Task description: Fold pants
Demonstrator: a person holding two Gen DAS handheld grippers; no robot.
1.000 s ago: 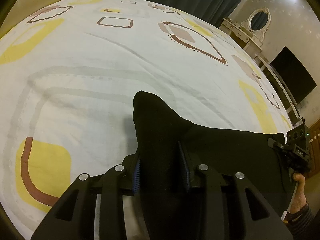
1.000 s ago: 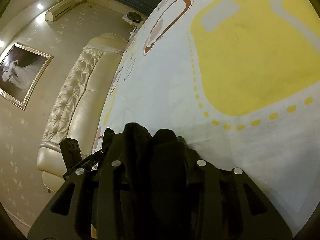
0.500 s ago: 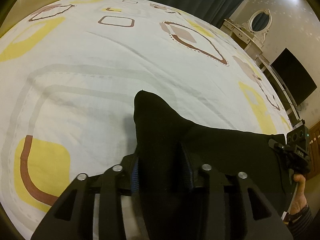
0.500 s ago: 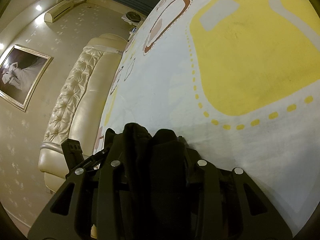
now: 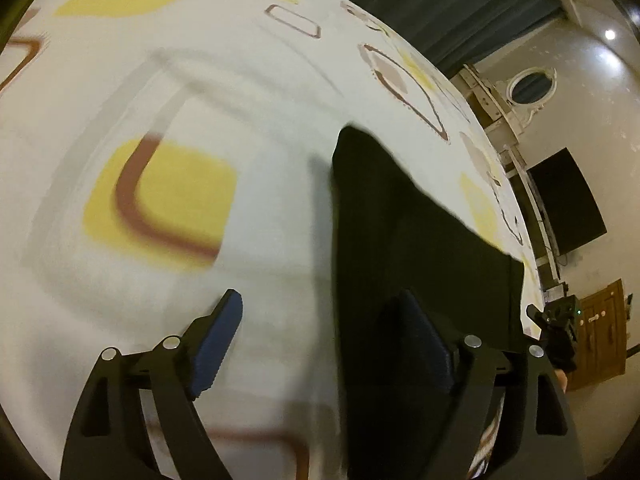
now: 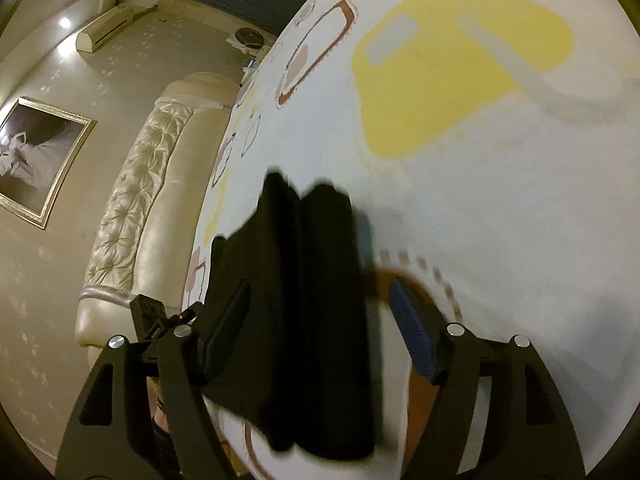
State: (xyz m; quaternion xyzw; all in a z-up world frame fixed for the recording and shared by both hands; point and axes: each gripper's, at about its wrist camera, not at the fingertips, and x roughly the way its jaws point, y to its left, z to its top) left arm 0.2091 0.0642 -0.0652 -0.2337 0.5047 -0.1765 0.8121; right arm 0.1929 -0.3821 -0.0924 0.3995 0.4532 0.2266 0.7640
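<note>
Left wrist view had the left gripper (image 5: 328, 344) up close with its jaws spread wide and nothing pinched. The blue ribbed pad (image 5: 218, 338) on one side sat over bare sheet, and the other finger sat over the black fabric pants (image 5: 400, 240). The pants lay flat on the white bedsheet with yellow and brown shapes (image 5: 180, 100), and their edge ran between the two fingers. From that side the dark cloth stretched away toward the right gripper (image 5: 560, 320), small at the far end, so the long axis ran from one hand to the other.

Right wrist view gave the other end. The right gripper (image 6: 316, 328) was spread wide too and gripped nothing. A bunched, layered end of the pants (image 6: 312, 300) sat between its fingers (image 6: 412, 340) and pointed forward along them. Only this view showed those stacked folds; the left view showed just a flat dark sheet. The left gripper (image 6: 152, 316) peeked out beyond the cloth. Farther off stood a cream tufted headboard (image 6: 132, 208) and a framed picture (image 6: 36, 156).

By my call, each hand was equally near its own end, and the next fold would run across that long axis.
</note>
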